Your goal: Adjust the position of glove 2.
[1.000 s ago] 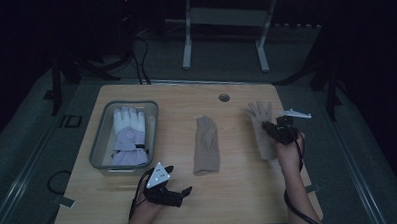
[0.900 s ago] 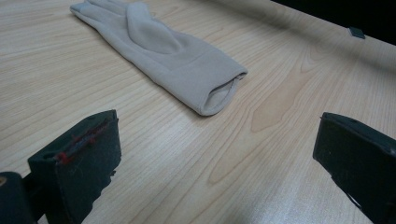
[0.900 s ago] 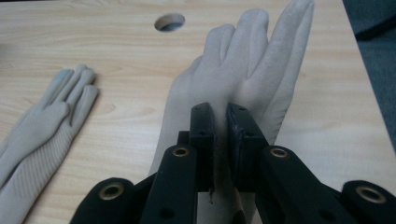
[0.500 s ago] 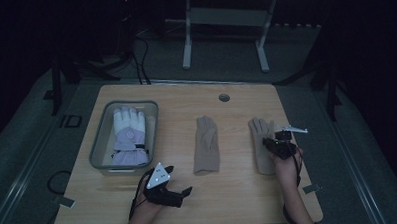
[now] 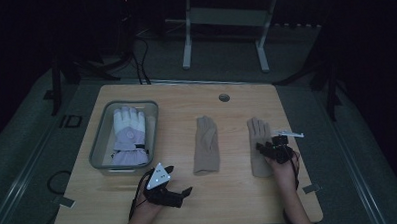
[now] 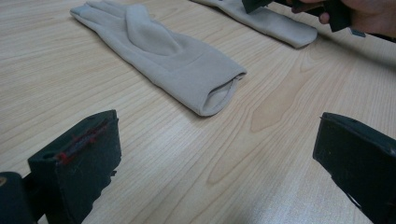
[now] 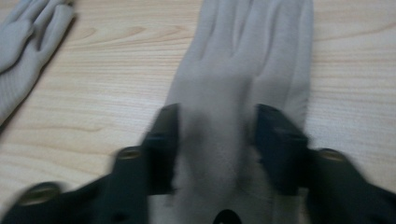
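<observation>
Counter: pale wood counter [image 5: 239, 200], seen from above with dark floor around it.
Left hand-held gripper: the left hand-held gripper [image 5: 181, 186] sits near the front edge of the counter, left of centre, a grey three-cornered plate on top; in its own view the jaws stand wide apart over bare wood, holding nothing.
Middle glove: a beige glove [image 5: 207, 151] lies flat at the counter's middle, fingers pointing away from the person, its open cuff [image 6: 219, 95] turned toward the left hand-held gripper and apart from it.
Right glove: a second beige glove [image 5: 258, 140] lies flat to the right of the first, fingers also pointing away.
Right hand-held gripper: the right hand-held gripper [image 5: 261, 149] is over this glove's palm; in its own view the jaws are part-way open with the glove [image 7: 243, 93] between them, and whether they pinch the cloth I cannot tell, as the picture is blurred.
Tray: a grey tray [image 5: 98, 145] at the counter's left holds a thick white and lilac glove [image 5: 128, 134].
</observation>
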A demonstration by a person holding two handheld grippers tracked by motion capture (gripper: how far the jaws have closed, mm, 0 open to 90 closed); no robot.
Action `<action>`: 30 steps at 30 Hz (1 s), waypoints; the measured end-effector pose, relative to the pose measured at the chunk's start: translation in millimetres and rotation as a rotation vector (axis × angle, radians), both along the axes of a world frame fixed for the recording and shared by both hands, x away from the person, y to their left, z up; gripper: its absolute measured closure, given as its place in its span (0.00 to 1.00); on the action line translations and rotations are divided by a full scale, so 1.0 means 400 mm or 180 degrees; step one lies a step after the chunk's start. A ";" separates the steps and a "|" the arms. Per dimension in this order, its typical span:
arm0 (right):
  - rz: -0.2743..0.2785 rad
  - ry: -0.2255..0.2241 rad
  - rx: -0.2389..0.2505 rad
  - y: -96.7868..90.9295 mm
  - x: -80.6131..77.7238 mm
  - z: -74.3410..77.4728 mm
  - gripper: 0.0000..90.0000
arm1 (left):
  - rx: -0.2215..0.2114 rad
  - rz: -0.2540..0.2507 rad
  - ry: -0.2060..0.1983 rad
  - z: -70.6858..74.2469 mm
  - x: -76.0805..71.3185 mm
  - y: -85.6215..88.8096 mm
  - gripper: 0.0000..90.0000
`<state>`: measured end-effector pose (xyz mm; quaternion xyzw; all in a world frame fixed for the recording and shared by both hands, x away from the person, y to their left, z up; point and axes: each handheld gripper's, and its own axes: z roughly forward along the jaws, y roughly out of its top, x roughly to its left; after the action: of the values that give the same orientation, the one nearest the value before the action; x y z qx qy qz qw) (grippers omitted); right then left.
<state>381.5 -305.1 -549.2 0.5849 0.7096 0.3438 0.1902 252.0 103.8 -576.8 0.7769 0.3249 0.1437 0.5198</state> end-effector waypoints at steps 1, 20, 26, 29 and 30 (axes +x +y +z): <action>0.0027 -0.0001 -0.0034 -0.001 -0.001 0.003 0.38 | 0.0001 0.0001 0.0000 0.000 0.000 0.000 0.01; 0.1102 -0.0223 -0.0325 -0.025 -0.014 0.032 0.12 | 0.0006 0.0000 0.0006 0.000 0.000 -0.001 0.01; 0.1107 -0.0321 -0.0498 -0.028 0.011 0.022 0.26 | 0.0017 -0.0002 -0.0003 0.000 0.000 -0.002 0.01; 0.1105 -0.0276 -0.0472 -0.040 0.032 0.015 0.33 | 0.0011 -0.0006 0.0001 0.000 0.000 -0.001 0.01; 0.1105 -0.0276 -0.0472 -0.040 0.032 0.015 0.33 | 0.0011 -0.0006 0.0001 0.000 0.000 -0.001 0.01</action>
<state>394.3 -321.2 -543.0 0.4228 0.8144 0.3430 0.2010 252.1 103.3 -576.7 0.7781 0.3240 0.1436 0.5186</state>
